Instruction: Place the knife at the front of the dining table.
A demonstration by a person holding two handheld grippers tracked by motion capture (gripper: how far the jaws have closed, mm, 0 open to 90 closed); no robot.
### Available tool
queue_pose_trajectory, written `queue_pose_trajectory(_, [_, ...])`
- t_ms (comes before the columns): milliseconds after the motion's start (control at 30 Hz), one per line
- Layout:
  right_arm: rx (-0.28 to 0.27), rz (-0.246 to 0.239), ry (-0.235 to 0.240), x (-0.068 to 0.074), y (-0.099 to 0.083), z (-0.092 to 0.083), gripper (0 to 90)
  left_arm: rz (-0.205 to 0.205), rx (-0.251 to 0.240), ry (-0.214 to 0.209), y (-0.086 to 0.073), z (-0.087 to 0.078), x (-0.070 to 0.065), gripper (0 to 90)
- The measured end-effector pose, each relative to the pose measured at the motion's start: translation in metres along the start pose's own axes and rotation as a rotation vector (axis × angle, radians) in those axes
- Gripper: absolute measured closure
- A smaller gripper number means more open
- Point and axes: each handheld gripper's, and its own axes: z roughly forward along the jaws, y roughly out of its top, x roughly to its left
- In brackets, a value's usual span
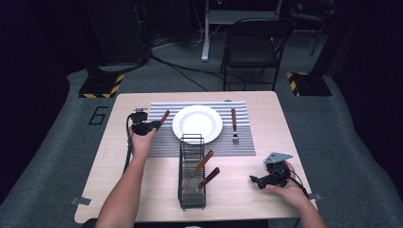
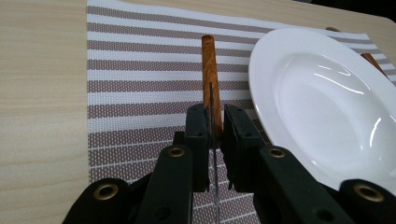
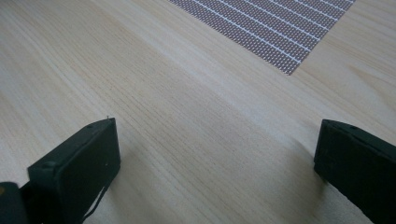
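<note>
A knife with a wooden handle points away over the striped placemat, just left of the white plate. My left gripper is shut on its thin blade, edge up between the jaws. In the high view the left gripper sits at the mat's left edge, with the knife handle angled toward the plate. A wooden-handled fork lies on the mat right of the plate. My right gripper hovers low over bare table at the front right, and its jaws stand wide open, holding nothing.
A black wire rack stands in front of the plate with two wooden-handled utensils leaning in it. A corner of the placemat lies ahead of the right gripper. A folding chair stands beyond the table.
</note>
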Motion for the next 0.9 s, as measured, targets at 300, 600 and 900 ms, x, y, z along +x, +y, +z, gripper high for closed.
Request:
queue_pose_trajectory(300, [0.000, 0.000, 0.000, 0.000, 0.000, 0.000, 0.0, -0.026, -0.014, 0.028, -0.001, 0.012, 0.003, 80.8])
queue_pose_trajectory(600, [0.000, 0.000, 0.000, 0.000, 0.000, 0.000, 0.0, -0.071, -0.011, 0.085, -0.003, 0.020, 0.012, 80.8])
queue_pose_trajectory(900, [0.000, 0.000, 0.000, 0.000, 0.000, 0.000, 0.0, -0.108, 0.002, 0.101, -0.008, 0.030, 0.013, 80.8])
